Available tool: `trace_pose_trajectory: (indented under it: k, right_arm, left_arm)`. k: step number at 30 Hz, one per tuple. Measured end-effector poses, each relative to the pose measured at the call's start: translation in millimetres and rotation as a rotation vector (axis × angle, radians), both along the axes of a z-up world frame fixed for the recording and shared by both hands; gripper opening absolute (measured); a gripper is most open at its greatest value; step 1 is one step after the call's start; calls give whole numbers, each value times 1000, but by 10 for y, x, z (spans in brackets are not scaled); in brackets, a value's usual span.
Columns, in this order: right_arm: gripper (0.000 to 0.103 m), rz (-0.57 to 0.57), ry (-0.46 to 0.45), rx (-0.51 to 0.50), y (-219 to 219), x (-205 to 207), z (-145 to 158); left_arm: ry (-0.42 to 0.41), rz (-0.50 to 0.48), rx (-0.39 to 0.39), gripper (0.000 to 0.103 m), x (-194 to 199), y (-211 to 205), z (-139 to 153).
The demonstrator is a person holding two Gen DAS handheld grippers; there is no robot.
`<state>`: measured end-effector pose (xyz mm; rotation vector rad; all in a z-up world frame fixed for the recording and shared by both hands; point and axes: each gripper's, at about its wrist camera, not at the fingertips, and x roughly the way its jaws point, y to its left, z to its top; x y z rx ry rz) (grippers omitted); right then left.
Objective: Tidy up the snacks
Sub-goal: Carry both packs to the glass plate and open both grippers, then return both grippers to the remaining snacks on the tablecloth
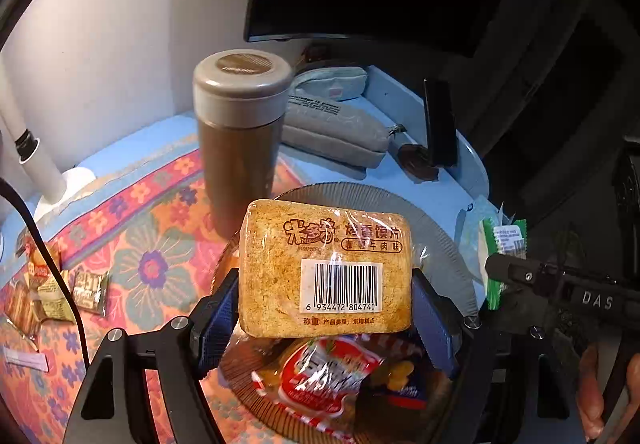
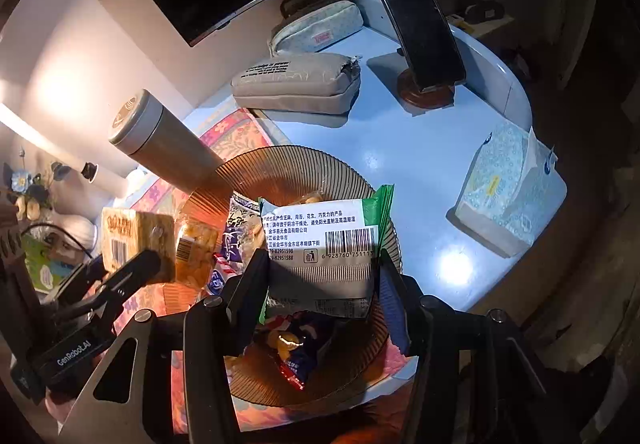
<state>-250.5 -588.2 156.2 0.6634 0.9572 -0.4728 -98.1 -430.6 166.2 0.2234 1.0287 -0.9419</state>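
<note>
- Hovering over the ribbed plate (image 1: 448,211), left gripper (image 1: 324,308) is clamped on the toast packet (image 1: 326,264), long axis spanning its jaws.
- Right gripper (image 2: 324,280) seemingly pinches the green-edged packet (image 2: 320,240) above the same plate, just right of it.

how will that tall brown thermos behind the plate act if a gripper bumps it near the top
The thermos stands upright, tall on a narrow base, so a high push would probably tip it rather than slide it. Its round body would likely roll once down. Part of its base seems to rest on the floral mat, which may grip it slightly.

Both wrist views close, angled steeply down, sharing ribbed plate (image 1: 448,219) (image 2: 304,167)
</note>
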Motion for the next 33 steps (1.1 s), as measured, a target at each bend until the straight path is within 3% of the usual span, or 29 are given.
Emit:
trace_pose_trajectory:
  k: [5, 13, 33]
  right_arm:
    - [62, 21, 37, 26, -54, 59, -100]
    - [62, 8, 36, 37, -119, 63, -125]
    - [62, 128, 28, 26, 432, 447, -57]
  left_arm:
    - [7, 7, 27, 81, 22, -145, -102]
    - [98, 73, 12, 81, 179, 50, -219]
    - [110, 190, -3, 82, 367, 765, -153]
